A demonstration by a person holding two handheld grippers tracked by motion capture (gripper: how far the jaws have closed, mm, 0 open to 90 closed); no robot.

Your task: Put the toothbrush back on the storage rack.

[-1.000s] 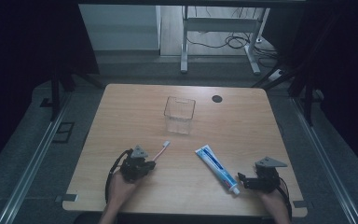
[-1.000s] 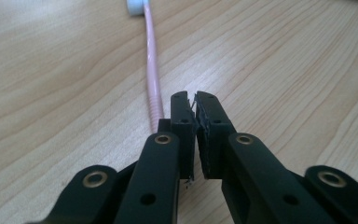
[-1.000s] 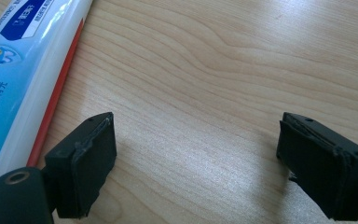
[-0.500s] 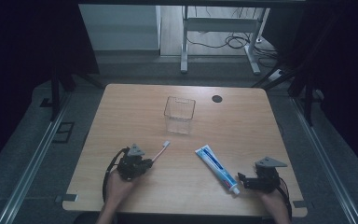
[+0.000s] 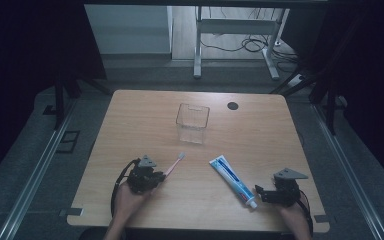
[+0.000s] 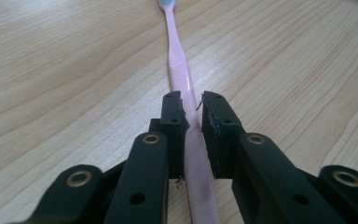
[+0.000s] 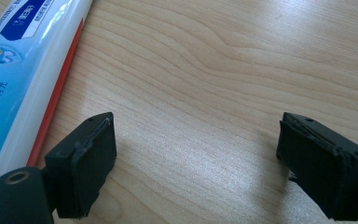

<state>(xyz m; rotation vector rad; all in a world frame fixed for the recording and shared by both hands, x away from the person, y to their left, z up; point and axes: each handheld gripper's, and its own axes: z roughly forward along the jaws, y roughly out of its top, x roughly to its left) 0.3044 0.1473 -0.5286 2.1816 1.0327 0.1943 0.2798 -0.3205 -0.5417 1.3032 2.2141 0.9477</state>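
Note:
A pink toothbrush (image 5: 173,164) (image 6: 179,70) lies flat on the wooden table (image 5: 145,120), its bristle end pointing away from my left gripper (image 5: 158,177) (image 6: 192,105). The handle runs between the two jaws, which have just been opening; the pads stand narrowly apart beside it and the brush rests on the wood. A white and blue toothpaste tube (image 5: 230,177) (image 7: 23,60) lies at the front right, cap toward my right gripper (image 5: 259,191) (image 7: 193,140). That gripper is open wide just right of the tube, with bare wood between its jaws.
A clear square container (image 5: 192,122) stands upright at the middle of the table, beyond both items. A black round cable hole (image 5: 232,106) sits near the far edge. Both hands rest near the front edge of the table.

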